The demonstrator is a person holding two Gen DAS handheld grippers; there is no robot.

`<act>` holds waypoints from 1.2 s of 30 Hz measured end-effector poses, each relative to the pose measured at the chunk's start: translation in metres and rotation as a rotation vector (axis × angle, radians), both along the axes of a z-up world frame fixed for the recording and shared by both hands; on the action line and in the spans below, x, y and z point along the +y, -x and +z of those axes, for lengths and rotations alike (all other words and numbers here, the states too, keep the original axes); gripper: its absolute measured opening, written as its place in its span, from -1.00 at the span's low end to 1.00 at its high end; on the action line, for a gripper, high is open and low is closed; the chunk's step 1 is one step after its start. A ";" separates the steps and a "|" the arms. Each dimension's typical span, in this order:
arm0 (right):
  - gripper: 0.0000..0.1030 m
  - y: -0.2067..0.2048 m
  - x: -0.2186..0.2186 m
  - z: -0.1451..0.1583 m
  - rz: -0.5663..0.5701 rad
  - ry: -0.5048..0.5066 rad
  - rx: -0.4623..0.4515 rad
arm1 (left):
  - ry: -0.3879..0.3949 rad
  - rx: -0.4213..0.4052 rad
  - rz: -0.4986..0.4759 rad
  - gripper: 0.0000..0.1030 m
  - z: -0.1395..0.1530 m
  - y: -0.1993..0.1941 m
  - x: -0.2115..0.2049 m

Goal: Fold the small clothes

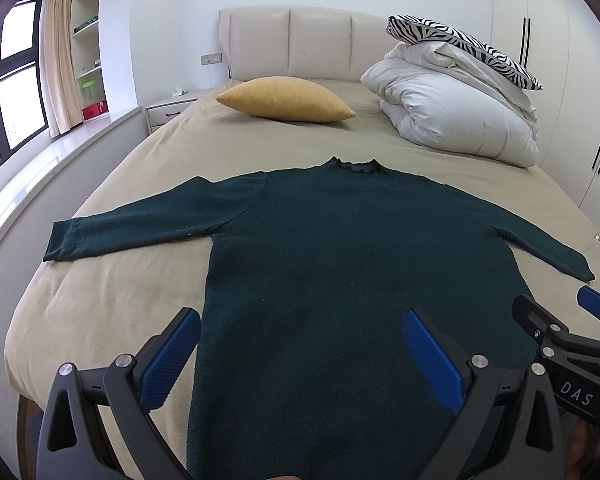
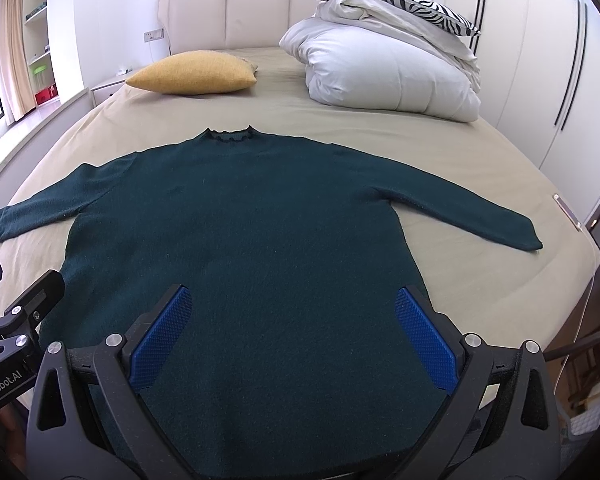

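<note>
Dark green knitted long-sleeved sweater (image 1: 332, 248) lies flat and face-up on the beige-sheeted bed (image 1: 100, 280), its frilled collar pointing toward the headboard end and its hem at the foot edge nearest the camera; the long axis runs foot to head, sleeves spread out toward both side edges. In the left wrist view, the left tongs (image 1: 300, 360) hang released, wide apart and empty, above the hem's left half, the left blue pad just over the garment's left side seam. The right tongs (image 1: 560, 320) show only partly at the right edge. A mustard-yellow cushion (image 1: 284, 100) and a folded white duvet (image 1: 456, 116) topped by a zebra-striped pillow (image 1: 460, 48) sit well apart, toward the head end.

In the right wrist view, the right tongs (image 2: 294, 340) are likewise released and hold nothing, poised over the hem's right half, with the sweater's right sleeve (image 2: 480, 212) reaching toward the bed's right edge. Part of the left tongs (image 2: 20, 312) shows at the frame's left edge. Each sleeve appears nearest the tongs on its own side, so a first fold inward could likely start from either.
</note>
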State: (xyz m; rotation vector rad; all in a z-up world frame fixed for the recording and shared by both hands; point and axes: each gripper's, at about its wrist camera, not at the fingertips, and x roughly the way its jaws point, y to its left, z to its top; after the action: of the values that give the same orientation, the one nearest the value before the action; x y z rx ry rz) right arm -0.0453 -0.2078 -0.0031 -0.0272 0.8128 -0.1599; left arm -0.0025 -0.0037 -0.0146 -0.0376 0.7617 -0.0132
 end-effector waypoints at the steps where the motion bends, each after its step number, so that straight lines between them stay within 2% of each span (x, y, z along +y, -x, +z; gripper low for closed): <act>1: 1.00 0.000 -0.001 0.000 0.001 -0.001 0.002 | 0.003 0.004 -0.001 1.00 -0.001 -0.001 0.001; 3: 1.00 -0.002 -0.001 -0.001 0.001 -0.001 0.006 | 0.023 0.014 -0.009 1.00 -0.003 -0.002 0.003; 10: 1.00 -0.008 -0.003 -0.008 -0.003 -0.008 0.026 | 0.181 0.072 -0.031 1.00 -0.025 -0.007 0.033; 13: 1.00 -0.012 -0.004 -0.012 0.004 -0.038 0.022 | 0.332 0.109 -0.050 1.00 -0.037 -0.014 0.062; 16: 1.00 -0.016 -0.007 -0.011 0.038 -0.112 0.002 | 0.506 0.076 -0.068 1.00 -0.044 -0.021 0.097; 18: 1.00 -0.018 -0.007 -0.010 0.057 -0.158 -0.021 | 0.524 0.051 -0.010 1.00 -0.047 -0.024 0.117; 21: 1.00 -0.025 -0.006 -0.007 0.071 -0.188 -0.054 | 0.519 0.106 0.018 1.00 -0.054 -0.033 0.142; 23: 1.00 -0.033 -0.004 -0.006 0.080 -0.183 -0.060 | 0.536 0.115 0.093 1.00 -0.055 -0.035 0.165; 28: 1.00 -0.059 0.003 -0.008 0.096 -0.148 -0.053 | 0.612 0.021 0.238 0.99 -0.057 -0.049 0.240; 31: 0.99 -0.075 0.009 -0.009 0.113 -0.150 -0.058 | 0.689 -0.028 0.371 0.95 -0.065 -0.064 0.294; 34: 0.80 -0.092 0.019 -0.012 0.137 -0.153 -0.057 | 0.812 -0.069 0.516 0.87 -0.080 -0.075 0.347; 36: 0.55 -0.105 0.026 -0.016 0.150 -0.184 -0.038 | 0.888 -0.095 0.614 0.87 -0.092 -0.082 0.378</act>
State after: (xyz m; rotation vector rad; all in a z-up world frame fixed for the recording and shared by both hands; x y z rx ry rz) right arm 0.0593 -0.1823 -0.0191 0.0881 0.7818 0.0559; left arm 0.0793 0.3739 -0.1067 -1.1051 0.5744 0.2306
